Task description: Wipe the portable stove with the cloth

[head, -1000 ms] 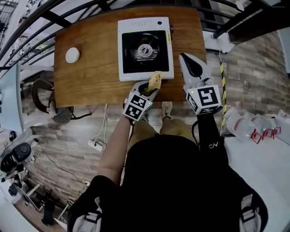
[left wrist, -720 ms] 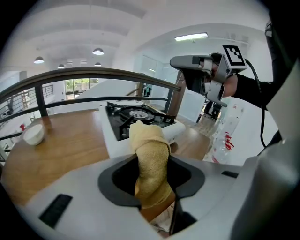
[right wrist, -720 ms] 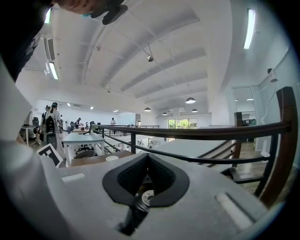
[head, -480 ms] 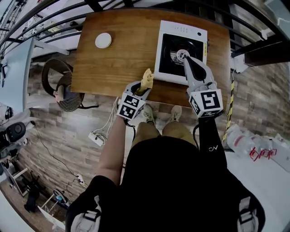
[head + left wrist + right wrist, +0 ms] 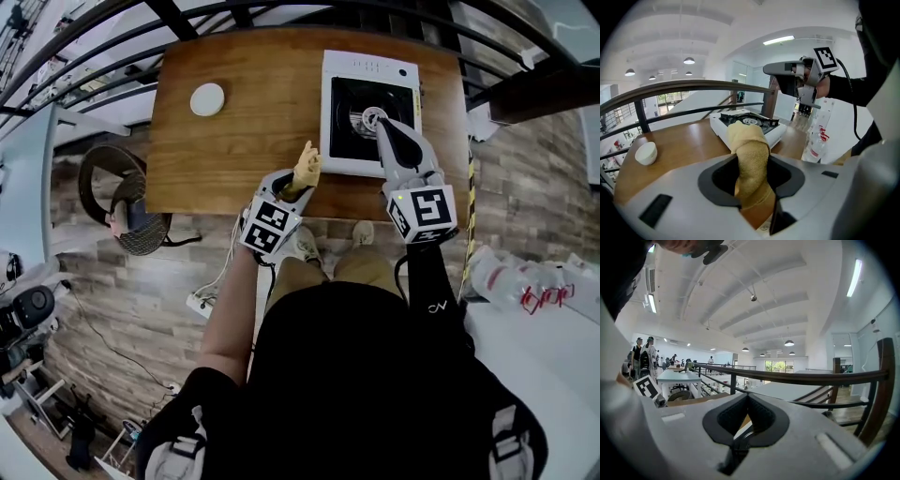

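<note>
The white portable stove (image 5: pixel 368 66) with its black top stands at the far right of the wooden table (image 5: pixel 244 122). My left gripper (image 5: pixel 302 180) is shut on a rolled yellow cloth (image 5: pixel 307 164), which sticks up just off the stove's near left corner. In the left gripper view the cloth (image 5: pixel 749 140) rises between the jaws of my left gripper (image 5: pixel 751 164), with the stove (image 5: pixel 747 124) beyond it. My right gripper (image 5: pixel 378 122) hangs over the stove's burner, its jaws together and holding nothing. In the right gripper view my right gripper (image 5: pixel 746 399) points toward a railing.
A small white bowl (image 5: pixel 207 98) sits at the table's far left, also seen as the bowl (image 5: pixel 646 153). A dark railing (image 5: pixel 112 56) runs behind the table. A fan (image 5: pixel 127 211) and power strip (image 5: pixel 200 302) lie on the floor. Bottles (image 5: pixel 520 281) stand at right.
My left gripper carried the cloth from the stove's front edge to just left of its near corner. My right gripper moved from beside the stove to over the burner.
</note>
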